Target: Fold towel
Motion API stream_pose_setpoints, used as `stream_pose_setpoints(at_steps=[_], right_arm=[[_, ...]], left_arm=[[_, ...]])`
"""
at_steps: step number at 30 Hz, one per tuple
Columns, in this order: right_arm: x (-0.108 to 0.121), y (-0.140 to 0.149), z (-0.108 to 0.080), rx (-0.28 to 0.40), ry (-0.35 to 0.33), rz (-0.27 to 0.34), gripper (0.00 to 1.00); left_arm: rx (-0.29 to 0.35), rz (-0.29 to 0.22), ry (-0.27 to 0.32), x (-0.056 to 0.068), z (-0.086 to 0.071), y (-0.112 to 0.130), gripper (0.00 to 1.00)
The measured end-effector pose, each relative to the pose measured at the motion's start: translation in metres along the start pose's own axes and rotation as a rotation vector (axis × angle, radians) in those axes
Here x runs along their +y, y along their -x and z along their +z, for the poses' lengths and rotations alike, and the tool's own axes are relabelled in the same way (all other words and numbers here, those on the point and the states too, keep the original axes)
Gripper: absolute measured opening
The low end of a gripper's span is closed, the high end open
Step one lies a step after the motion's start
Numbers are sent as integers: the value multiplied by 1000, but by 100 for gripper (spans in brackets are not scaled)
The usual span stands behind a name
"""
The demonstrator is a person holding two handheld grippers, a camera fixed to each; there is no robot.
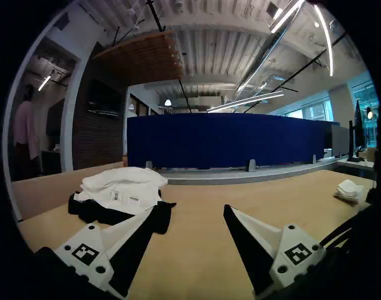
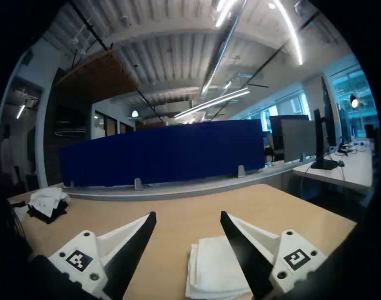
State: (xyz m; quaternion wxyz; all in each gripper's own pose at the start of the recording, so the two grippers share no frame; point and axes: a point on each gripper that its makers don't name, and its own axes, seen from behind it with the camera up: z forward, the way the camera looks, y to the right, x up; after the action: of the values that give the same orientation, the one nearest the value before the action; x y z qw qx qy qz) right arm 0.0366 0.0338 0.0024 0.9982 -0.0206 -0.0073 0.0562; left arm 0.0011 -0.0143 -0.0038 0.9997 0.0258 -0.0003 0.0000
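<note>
A light wooden table (image 1: 200,260) runs in front of a long blue partition (image 1: 225,140) in an open office.

In the left gripper view, the left gripper (image 1: 189,209) hovers low over bare wood. Its 2 fingers are spread wide and hold nothing. Near and to its left lies a loose pile of white towels (image 1: 123,187) on top of a black cloth (image 1: 98,212), with the near finger just beside the cloth's edge.

In the right gripper view, the right gripper (image 2: 187,213) is also wide open and empty. A neatly folded towel (image 2: 205,265) lies flat on the table under it, partly behind its right finger.

It looks as though 1 towel is finished and the next has not been taken. The next move probably calls for the left gripper to swing left, pinch 1 white towel off the pile and pull it onto open table.
</note>
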Motion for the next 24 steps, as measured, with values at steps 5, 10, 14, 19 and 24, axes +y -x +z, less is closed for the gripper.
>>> stream_pose_setpoints(at_steps=[5, 10, 14, 19, 24], right_arm=[[-7, 9, 0, -1, -6, -7, 100], [-10, 17, 2, -5, -4, -13, 100], [-11, 23, 1, -3, 1, -14, 100], [-13, 31, 0, -12, 0, -8, 100], [-15, 33, 0, -6, -5, -2, 100]], left_arm=[[0, 0, 0, 1, 0, 0, 95], [0, 0, 0, 1, 1, 0, 95], [0, 0, 0, 1, 1, 0, 95], [0, 0, 0, 1, 1, 0, 95], [0, 0, 0, 1, 1, 0, 95]])
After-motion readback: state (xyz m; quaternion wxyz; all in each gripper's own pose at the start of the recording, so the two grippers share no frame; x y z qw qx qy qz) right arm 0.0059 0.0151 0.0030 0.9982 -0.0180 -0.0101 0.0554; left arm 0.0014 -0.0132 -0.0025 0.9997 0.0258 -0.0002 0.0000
